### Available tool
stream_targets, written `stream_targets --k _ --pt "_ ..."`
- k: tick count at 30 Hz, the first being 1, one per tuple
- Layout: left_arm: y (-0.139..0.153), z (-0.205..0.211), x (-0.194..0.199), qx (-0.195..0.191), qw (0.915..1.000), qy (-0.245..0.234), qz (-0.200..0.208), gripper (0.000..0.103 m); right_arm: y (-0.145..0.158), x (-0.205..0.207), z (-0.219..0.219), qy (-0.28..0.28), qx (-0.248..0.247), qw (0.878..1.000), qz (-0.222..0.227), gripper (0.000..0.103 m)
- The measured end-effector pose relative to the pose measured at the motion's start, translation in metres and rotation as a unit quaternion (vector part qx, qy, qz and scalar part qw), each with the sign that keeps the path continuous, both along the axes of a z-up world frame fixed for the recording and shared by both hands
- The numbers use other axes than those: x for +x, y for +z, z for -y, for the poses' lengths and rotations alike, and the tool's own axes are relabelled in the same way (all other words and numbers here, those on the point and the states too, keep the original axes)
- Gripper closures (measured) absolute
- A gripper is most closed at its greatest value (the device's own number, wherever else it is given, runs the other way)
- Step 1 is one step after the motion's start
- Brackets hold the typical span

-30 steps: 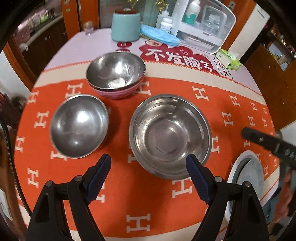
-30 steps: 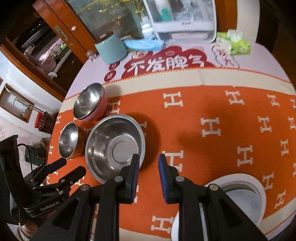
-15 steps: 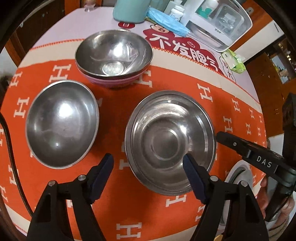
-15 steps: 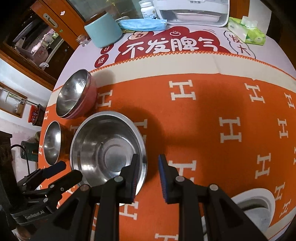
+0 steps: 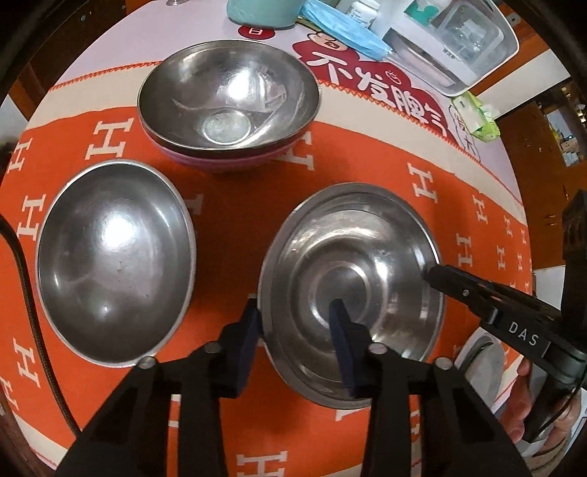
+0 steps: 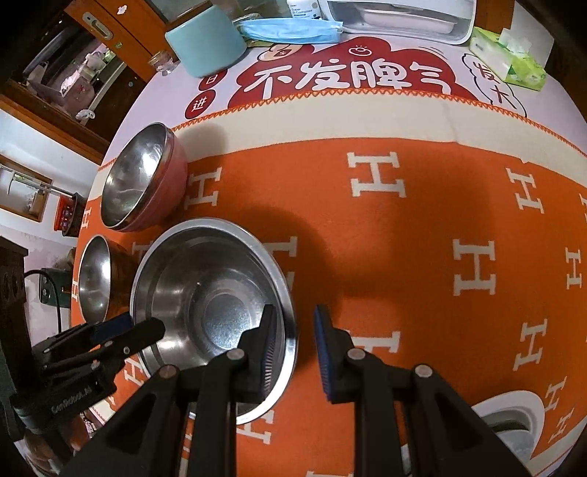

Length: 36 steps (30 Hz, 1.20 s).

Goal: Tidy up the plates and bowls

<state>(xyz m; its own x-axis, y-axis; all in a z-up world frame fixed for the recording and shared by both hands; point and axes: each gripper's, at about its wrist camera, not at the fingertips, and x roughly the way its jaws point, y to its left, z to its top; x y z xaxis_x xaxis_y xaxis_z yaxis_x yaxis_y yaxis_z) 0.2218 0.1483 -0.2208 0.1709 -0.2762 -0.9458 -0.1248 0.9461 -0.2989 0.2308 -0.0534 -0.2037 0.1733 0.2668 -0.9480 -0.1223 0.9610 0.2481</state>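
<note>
A wide steel basin (image 5: 352, 264) (image 6: 209, 290) sits on the orange cloth. My left gripper (image 5: 295, 323) straddles its near-left rim, one finger outside and one inside, jaws partly closed with a gap left. My right gripper (image 6: 293, 330) straddles the basin's right rim, open, one finger inside and one outside. A round steel bowl (image 5: 113, 257) (image 6: 95, 279) sits left of the basin. A steel bowl nested in a pink bowl (image 5: 227, 99) (image 6: 143, 176) sits behind them.
A white plate (image 6: 513, 414) (image 5: 488, 348) lies at the table's near right edge. At the back stand a teal container (image 6: 205, 44), a blue face mask (image 6: 290, 29), a white dish rack (image 5: 455, 40) and a green tissue pack (image 6: 510, 58).
Both grippers moved down and forward onto the wide basin. My left gripper's jaws narrowed around its left rim. My right gripper's fingers came to straddle its right rim.
</note>
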Motion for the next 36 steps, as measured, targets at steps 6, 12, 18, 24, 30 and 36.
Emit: stream_targets --k 6,12,18,24,30,36 --pt "-0.008 -0.007 0.002 0.005 0.9999 0.007 -0.009 0.093 -0.002 0.0 -0.002 0.012 -0.001 1.0 -0.004 0.094" --pt "-0.008 -0.008 -0.001 0.005 0.9998 0.014 -0.014 0.095 0.002 -0.003 -0.002 0.014 -0.001 1.0 -0.002 0.095" --pt "0.008 -0.003 -0.006 0.017 0.9998 0.007 0.002 0.095 0.014 -0.008 0.003 0.01 0.008 1.0 0.003 0.095" --pt "0.032 0.007 -0.015 0.028 0.9993 -0.005 0.024 0.095 0.029 -0.018 0.014 0.004 0.016 1.0 0.008 0.095" --pt "0.055 0.018 -0.032 0.039 0.9983 -0.013 0.041 0.095 0.046 -0.036 0.024 0.0 0.025 1.0 0.018 0.095" --pt "0.073 0.028 -0.056 0.047 0.9974 -0.018 0.053 0.095 0.06 -0.06 0.035 -0.004 0.035 0.999 0.024 0.095"
